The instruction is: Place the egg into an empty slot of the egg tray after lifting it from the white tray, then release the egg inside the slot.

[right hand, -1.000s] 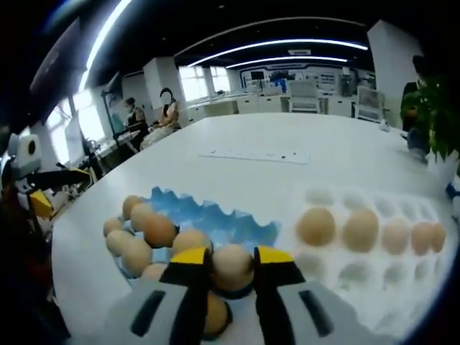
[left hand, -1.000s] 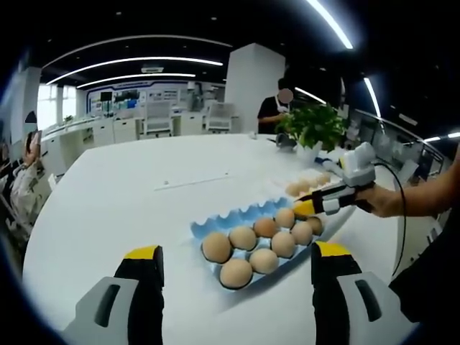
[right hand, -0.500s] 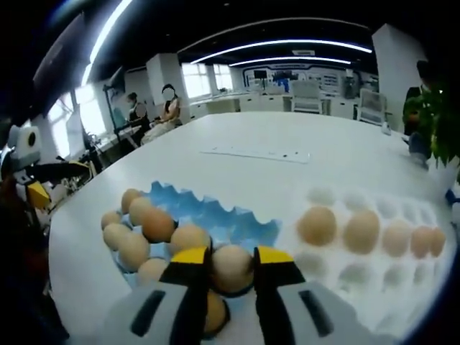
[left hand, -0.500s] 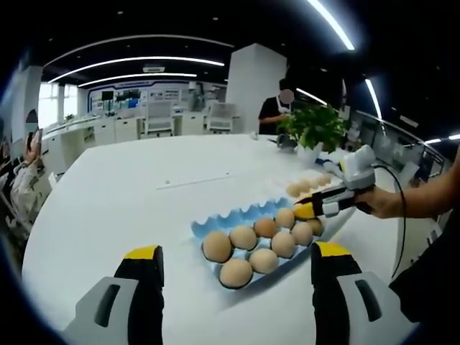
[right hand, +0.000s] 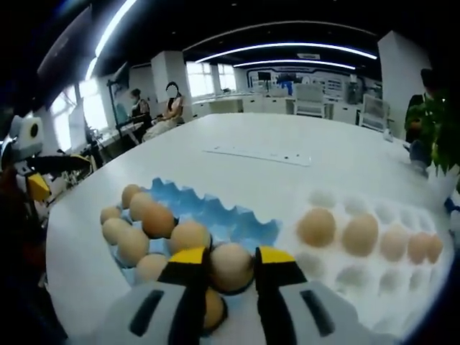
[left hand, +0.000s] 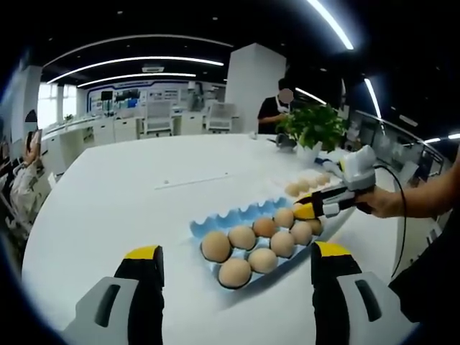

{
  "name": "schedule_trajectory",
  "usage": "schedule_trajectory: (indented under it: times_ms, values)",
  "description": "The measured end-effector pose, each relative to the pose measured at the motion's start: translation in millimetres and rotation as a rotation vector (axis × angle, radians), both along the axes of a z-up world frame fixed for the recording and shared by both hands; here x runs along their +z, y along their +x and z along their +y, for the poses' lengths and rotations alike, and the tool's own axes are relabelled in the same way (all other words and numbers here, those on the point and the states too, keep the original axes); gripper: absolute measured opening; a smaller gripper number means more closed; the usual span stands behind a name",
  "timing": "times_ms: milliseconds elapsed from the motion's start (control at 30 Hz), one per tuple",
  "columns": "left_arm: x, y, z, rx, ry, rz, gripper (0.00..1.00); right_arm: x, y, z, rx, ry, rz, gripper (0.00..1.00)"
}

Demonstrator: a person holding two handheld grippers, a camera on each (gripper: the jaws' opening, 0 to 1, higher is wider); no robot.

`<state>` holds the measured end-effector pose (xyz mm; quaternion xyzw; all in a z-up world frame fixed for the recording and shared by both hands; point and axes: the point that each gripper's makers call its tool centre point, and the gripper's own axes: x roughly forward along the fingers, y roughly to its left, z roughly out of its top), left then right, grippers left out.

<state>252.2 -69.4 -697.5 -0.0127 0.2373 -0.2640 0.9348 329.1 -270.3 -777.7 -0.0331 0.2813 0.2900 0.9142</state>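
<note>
in the right gripper view the right gripper (right hand: 231, 267) at bottom centre pinches an egg (right hand: 230, 267) between its yellow-tipped jaws, over the near edge of the blue egg tray (right hand: 215, 218), which seems to touch the white tray (right hand: 359, 277) at right, where four eggs sit in a row. in the left gripper view the left gripper (left hand: 233, 260) has its jaws spread wide at the bottom, holding nothing, the table (left hand: 115, 208) beyond.

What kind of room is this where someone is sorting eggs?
It looks like an open-plan office or lab rather than a kitchen: long curved ceiling light strips, rows of white desks and chairs at the back, and a large white table holding a potted green plant.
</note>
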Motion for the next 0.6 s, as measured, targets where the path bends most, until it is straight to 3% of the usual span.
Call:
schedule_trajectory:
  times_ms: [200,433,600]
  values:
    - [-1.4,-0.3,1,0.000,0.001,0.003,0.84,15.3,-3,-7,-0.028,0.035,-0.030,0.26]
    - [-1.7,1.5,1,0.003,0.001,0.005,0.84,36.2,27,-54,-0.204,0.020,-0.132,0.25]
    - [-0.6,2.3,1,-0.002,0.001,0.002,0.84,32.9,42,-70,-0.262,0.011,-0.129,0.25]
